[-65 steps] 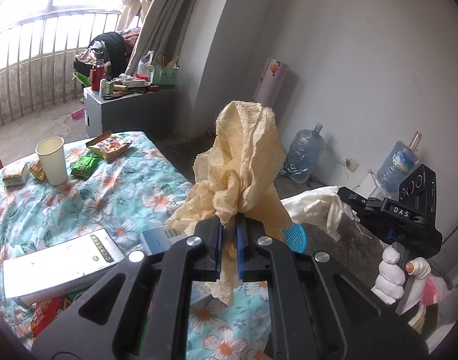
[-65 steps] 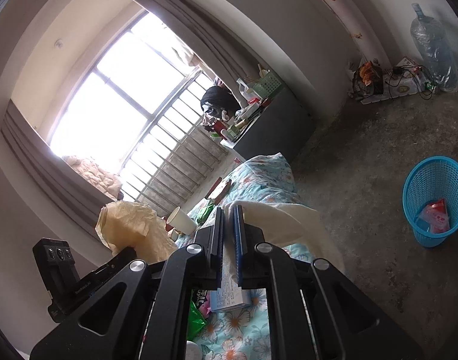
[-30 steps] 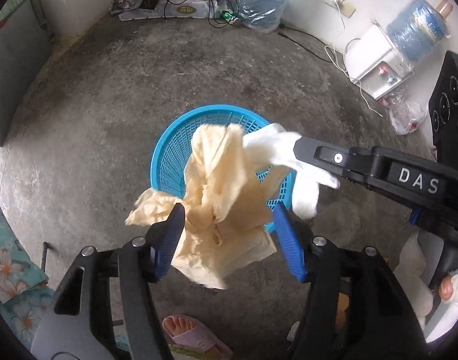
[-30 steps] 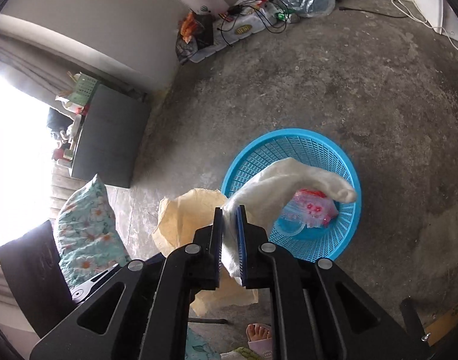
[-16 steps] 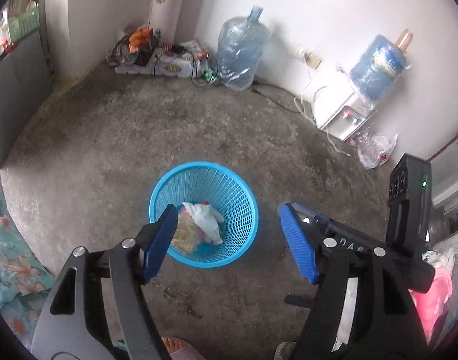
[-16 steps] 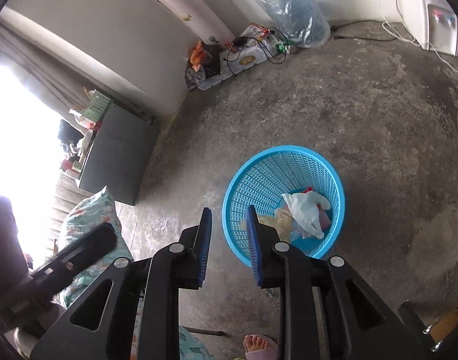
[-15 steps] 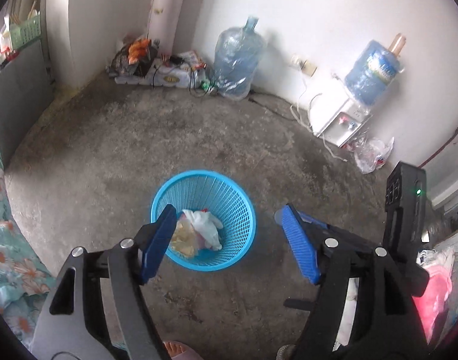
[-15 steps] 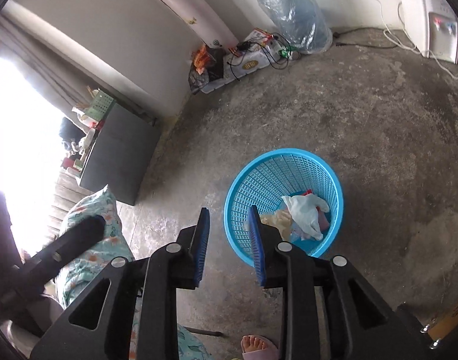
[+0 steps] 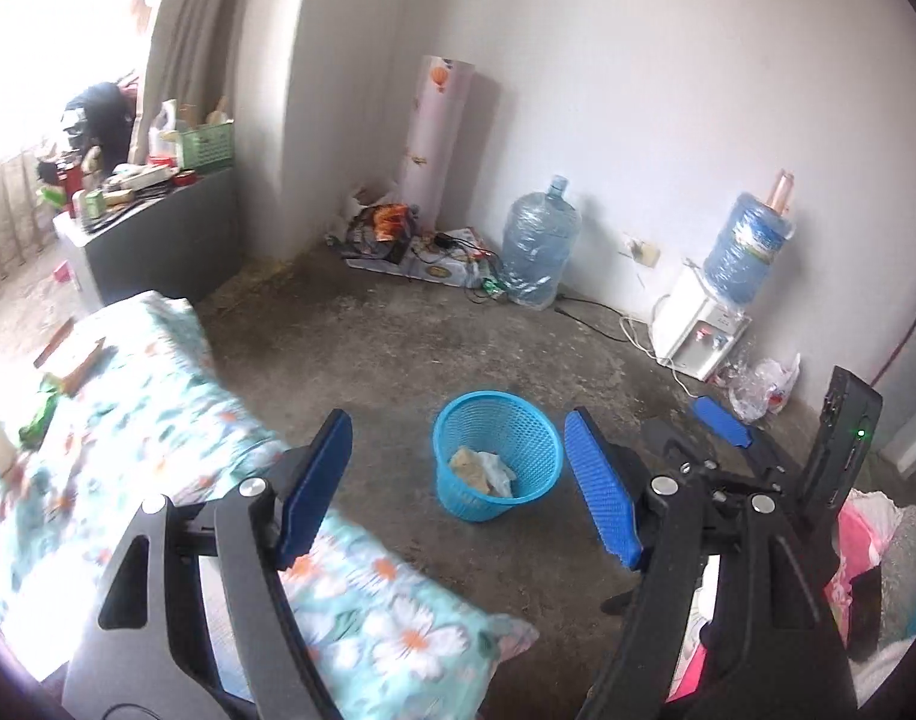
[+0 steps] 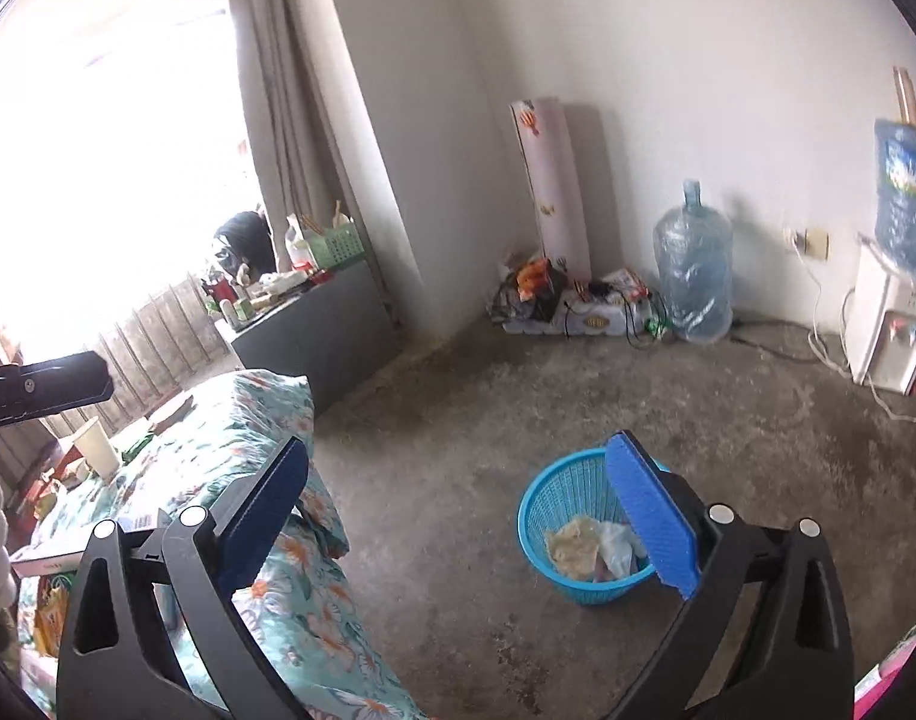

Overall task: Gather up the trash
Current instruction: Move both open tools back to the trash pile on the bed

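A blue mesh trash basket (image 9: 499,462) stands on the concrete floor; it also shows in the right wrist view (image 10: 554,498). A crumpled tan paper (image 9: 467,461) and a white tissue (image 9: 497,471) lie inside it, also seen in the right wrist view as the tan paper (image 10: 572,543) and the tissue (image 10: 620,546). My left gripper (image 9: 458,483) is open and empty, raised above the floor and back from the basket. My right gripper (image 10: 458,510) is open and empty; in the left wrist view it (image 9: 686,438) sits right of the basket.
A table with a floral cloth (image 10: 266,420) holds a paper cup (image 10: 96,447), wrappers and a white box (image 10: 44,558). A grey cabinet (image 9: 158,240), two water jugs (image 9: 539,240), a dispenser (image 9: 698,330) and a cable pile (image 10: 578,300) line the walls.
Both grippers opened over the basket and dropped the tan paper and the white tissue into it. Both then lifted and tilted up, so the room and table came into view.
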